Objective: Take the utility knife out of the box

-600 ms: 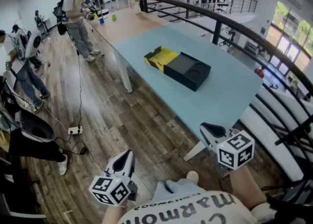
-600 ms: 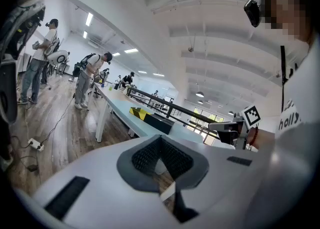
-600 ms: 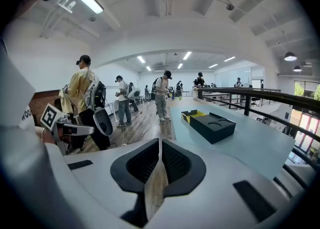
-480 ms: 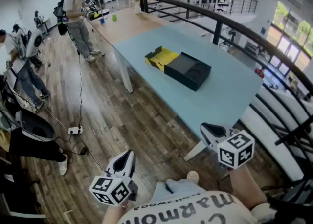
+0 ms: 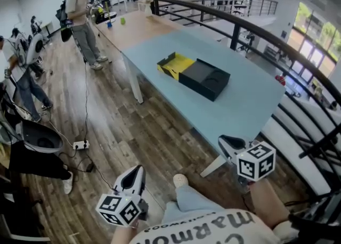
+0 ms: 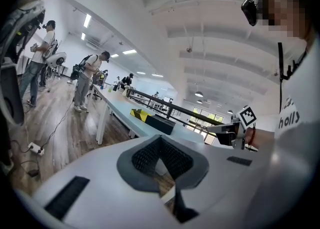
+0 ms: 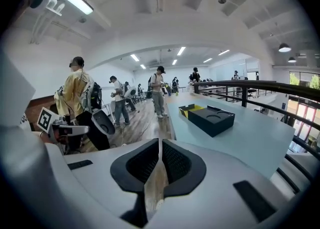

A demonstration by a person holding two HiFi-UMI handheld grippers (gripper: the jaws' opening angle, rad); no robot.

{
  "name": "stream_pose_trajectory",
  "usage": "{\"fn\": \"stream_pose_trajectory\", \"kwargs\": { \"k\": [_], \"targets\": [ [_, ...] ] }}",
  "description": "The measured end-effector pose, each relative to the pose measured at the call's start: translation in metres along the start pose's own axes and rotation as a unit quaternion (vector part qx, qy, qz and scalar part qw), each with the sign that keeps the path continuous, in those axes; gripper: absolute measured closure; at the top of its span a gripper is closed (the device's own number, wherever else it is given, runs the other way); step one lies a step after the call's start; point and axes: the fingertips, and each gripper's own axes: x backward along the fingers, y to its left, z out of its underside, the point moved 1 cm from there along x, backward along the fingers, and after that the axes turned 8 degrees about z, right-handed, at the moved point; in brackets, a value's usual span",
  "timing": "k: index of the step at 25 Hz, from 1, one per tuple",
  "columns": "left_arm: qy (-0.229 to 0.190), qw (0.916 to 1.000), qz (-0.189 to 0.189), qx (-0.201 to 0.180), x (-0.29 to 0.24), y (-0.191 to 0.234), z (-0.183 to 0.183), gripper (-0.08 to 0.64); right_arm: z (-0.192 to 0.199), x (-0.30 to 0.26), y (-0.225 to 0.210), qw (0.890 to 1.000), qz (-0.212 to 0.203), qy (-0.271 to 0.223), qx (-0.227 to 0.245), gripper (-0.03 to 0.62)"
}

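Observation:
A black box (image 5: 204,79) with a yellow-and-black flap (image 5: 176,63) lies on the light blue table (image 5: 245,104), far ahead of both grippers. I cannot make out a knife in it. Low in the head view, my left gripper (image 5: 137,172) hangs over the wood floor and my right gripper (image 5: 226,143) sits near the table's near corner. Both are shut on nothing. The left gripper view has its pads meeting at the tips (image 6: 161,137), with the box (image 6: 159,124) far off. In the right gripper view the closed jaws (image 7: 160,140) point toward the box (image 7: 212,118).
A black railing (image 5: 256,30) runs behind the table, and a wooden table (image 5: 136,27) continues beyond it. Several people stand at the left (image 5: 80,19). A cable and power strip (image 5: 81,144) lie on the floor. The white table leg (image 5: 137,86) stands ahead.
The wearer's shoe has moved forward and left on the floor, and the view has shifted slightly. Both grippers keep their places in the picture and stay shut.

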Motion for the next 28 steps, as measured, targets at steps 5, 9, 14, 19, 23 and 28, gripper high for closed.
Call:
{"fn": "stream_pose_trajectory", "kwargs": {
  "k": [5,9,14,19,23,28],
  "targets": [
    [-0.005,1.0000,0.002,-0.008,-0.018,0.019,-0.019,0.558,-0.019,-0.035,0.007,1.000,-0.018,0.002,0.006,0.546],
    [0.003,0.9998,0.003,-0.022,-0.043,0.037,-0.038,0.558,-0.043,-0.074,0.010,0.999,-0.040,-0.003,0.005,0.546],
    [0.004,0.9996,0.012,-0.024,-0.084,0.062,-0.059,0.558,-0.083,-0.124,-0.002,0.998,-0.058,-0.015,-0.004,0.546],
    [0.003,0.9999,0.004,-0.012,-0.123,0.096,-0.080,0.558,-0.117,-0.172,-0.015,0.997,-0.068,-0.023,-0.006,0.546],
    [0.000,1.0000,0.001,-0.005,-0.155,0.119,-0.094,0.558,-0.130,-0.209,-0.028,0.997,-0.077,-0.020,-0.007,0.546],
    [-0.010,0.9999,-0.004,0.008,-0.185,0.140,-0.105,0.558,-0.139,-0.244,-0.045,0.996,-0.086,-0.016,-0.019,0.546]
  ]
}}
